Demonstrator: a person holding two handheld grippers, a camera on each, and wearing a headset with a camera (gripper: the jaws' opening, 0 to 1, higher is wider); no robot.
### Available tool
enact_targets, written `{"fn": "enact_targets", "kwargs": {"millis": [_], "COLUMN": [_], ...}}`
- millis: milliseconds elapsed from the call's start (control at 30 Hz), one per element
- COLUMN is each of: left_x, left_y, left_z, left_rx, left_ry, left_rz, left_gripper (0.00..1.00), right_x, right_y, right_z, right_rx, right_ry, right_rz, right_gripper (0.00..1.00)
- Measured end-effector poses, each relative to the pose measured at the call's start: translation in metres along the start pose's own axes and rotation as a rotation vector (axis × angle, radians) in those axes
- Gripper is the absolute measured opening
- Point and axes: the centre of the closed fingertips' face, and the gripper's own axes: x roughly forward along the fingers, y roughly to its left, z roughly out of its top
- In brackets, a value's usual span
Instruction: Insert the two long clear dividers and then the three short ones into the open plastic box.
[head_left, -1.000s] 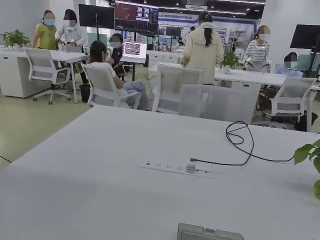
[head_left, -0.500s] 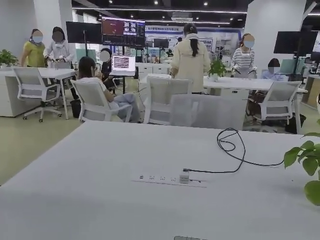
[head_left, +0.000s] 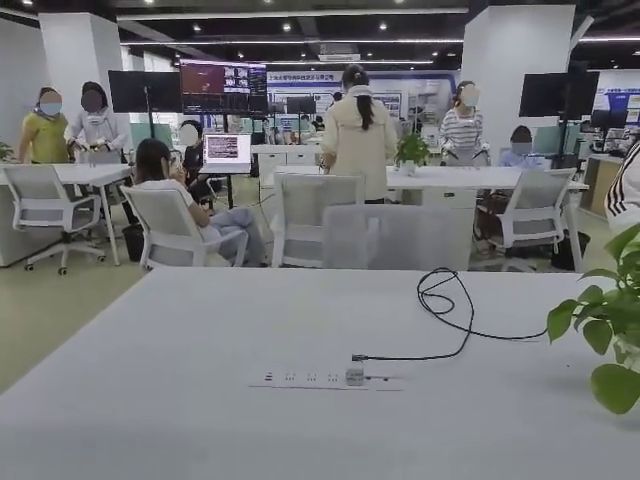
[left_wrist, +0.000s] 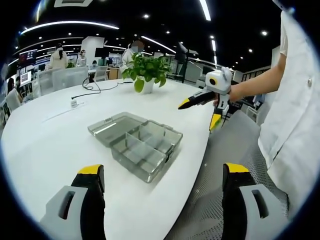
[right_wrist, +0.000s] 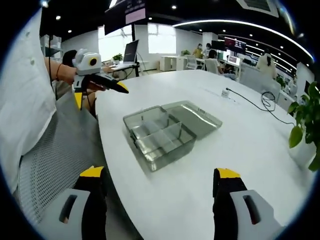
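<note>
Clear box (left_wrist: 142, 150) ahead of L claw (left_wrist: 162, 169), apart

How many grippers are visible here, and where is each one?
2. The left gripper, jaws open, faces the plastic box from the table's edge. The right gripper, also open, is held in a hand beside that edge.

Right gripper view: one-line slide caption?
Right gripper, jaws open, faces the open clear box on the white table; left gripper hangs open beside the table's edge.
</note>
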Motion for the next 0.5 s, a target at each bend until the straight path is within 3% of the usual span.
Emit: {"fn": "enact_targets", "kwargs": {"millis": [233, 500], "left_x": [0.002, 0.002], "left_y": [0.0, 0.001], "left_z": [-0.008, -0.015], "left_rx": [-0.014, -0.017], "left_ry": [0.018, 0.034], "left_rz": [0.003, 0.007], "left_gripper": [1.0, 1.0], "right_x": [0.002, 0.003], "right_y": [0.005, 0.007], "right_z": [-0.005, -0.008], "right_rx": [0.034, 0.029], "right_ry": [-0.024, -0.012], "right_rz": [0.004, 0.018], "right_gripper": [0.95, 0.96]}}
